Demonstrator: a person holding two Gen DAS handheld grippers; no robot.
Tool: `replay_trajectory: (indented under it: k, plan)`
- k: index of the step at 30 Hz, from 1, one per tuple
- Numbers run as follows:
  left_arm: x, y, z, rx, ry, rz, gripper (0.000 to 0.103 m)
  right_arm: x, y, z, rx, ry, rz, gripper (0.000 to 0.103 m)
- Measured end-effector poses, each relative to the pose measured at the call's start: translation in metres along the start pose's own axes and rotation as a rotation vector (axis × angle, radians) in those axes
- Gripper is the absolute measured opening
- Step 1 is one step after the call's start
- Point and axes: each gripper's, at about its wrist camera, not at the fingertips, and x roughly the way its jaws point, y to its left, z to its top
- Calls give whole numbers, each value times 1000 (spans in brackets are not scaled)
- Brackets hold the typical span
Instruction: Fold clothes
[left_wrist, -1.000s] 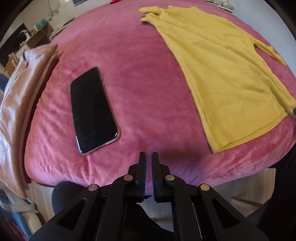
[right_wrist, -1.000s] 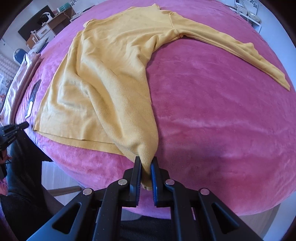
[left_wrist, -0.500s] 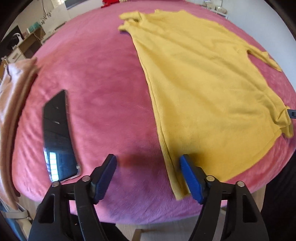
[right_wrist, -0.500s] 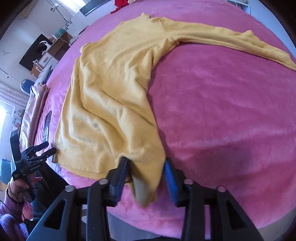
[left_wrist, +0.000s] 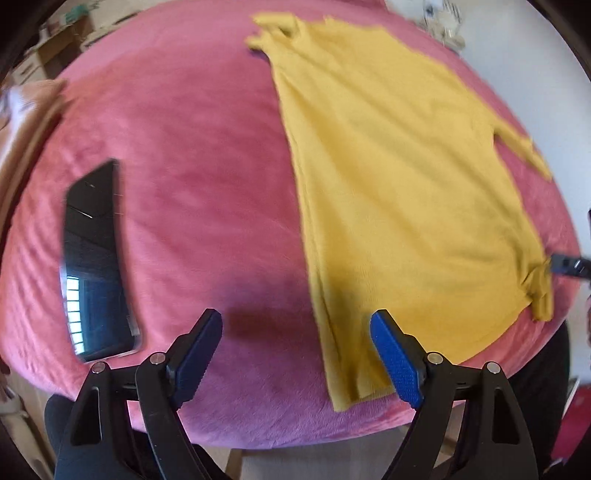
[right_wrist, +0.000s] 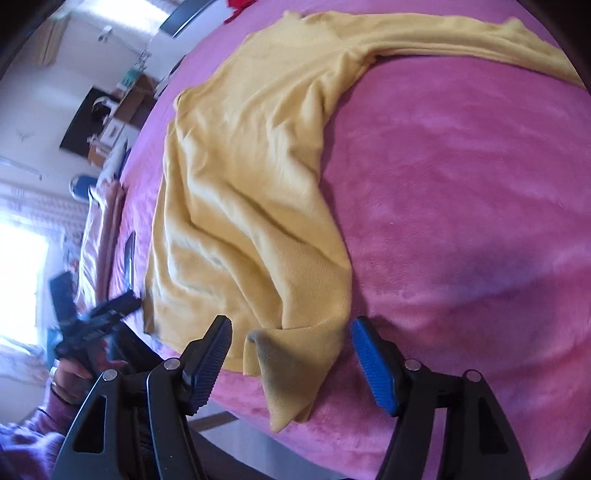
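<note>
A yellow long-sleeved sweater (left_wrist: 399, 177) lies spread on the pink plush bed cover (left_wrist: 207, 177). My left gripper (left_wrist: 295, 332) is open, its blue-padded jaws wide apart over the sweater's near-left hem corner (left_wrist: 347, 384). In the right wrist view the sweater (right_wrist: 251, 177) has one sleeve folded across the body, its cuff (right_wrist: 291, 373) lying loose at the bed edge. My right gripper (right_wrist: 290, 334) is open with the cuff lying between its spread jaws, not gripped. The other sleeve (right_wrist: 461, 40) stretches to the far right.
A black phone (left_wrist: 96, 266) lies on the cover left of the sweater. A folded pale pink garment (left_wrist: 26, 122) sits at the far left edge. Furniture (right_wrist: 103, 114) stands beyond the bed. A hand (right_wrist: 74, 369) holds the left gripper in the right wrist view.
Both grippers opened: the right one let go of the sleeve cuff, which now lies on the bed. The left gripper moved right, over the sweater's hem corner.
</note>
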Motion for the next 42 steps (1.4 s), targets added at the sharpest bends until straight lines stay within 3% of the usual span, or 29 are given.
replay_trajectory:
  k: [3,5,6,8,10,12,15,18,21,22,24,25,28,34,38,42]
  plan:
    - [16,-23,-2,67,-7,95,93,15,5,1,-19,67,-69,65]
    - [14,-29,-3,100,-21,104,89,22,15,-2,-75,81,-133,35]
    - [11,-30,-4,121,-24,97,82,22,20,-3,-101,83,-151,14]
    - [1,-30,-6,180,-21,75,46,12,28,-4,-149,62,-191,13]
    - [-9,-30,-7,245,-15,64,21,-5,34,-4,-214,31,-270,12]
    - [-16,-31,-12,300,9,50,12,-28,35,-2,-227,15,-272,12]
    - [-25,-29,-18,334,20,50,11,-44,45,-9,-233,19,-245,11]
    - [-26,-19,-25,316,30,64,10,-46,32,-12,-254,51,-327,12]
    - [-35,6,-21,179,-8,46,12,-35,-8,-12,-160,84,-409,17]
    - [-38,14,-18,134,-24,43,17,-37,-17,-12,-114,65,-414,20]
    - [-48,30,-2,53,-85,67,41,-53,-18,-6,-56,-42,-408,26]
    - [-54,39,6,12,-115,78,65,-60,-12,-3,-65,-88,-405,26]
    - [-53,55,38,-48,-167,95,68,-61,39,16,-230,-175,-367,28]
    - [-40,83,108,-120,-241,115,70,-28,115,69,-420,-147,-166,28]
    - [-32,101,152,-169,-290,128,70,42,194,116,-548,-122,-165,28]
    - [-24,119,155,-259,-298,131,70,106,272,174,-695,-130,-220,28]
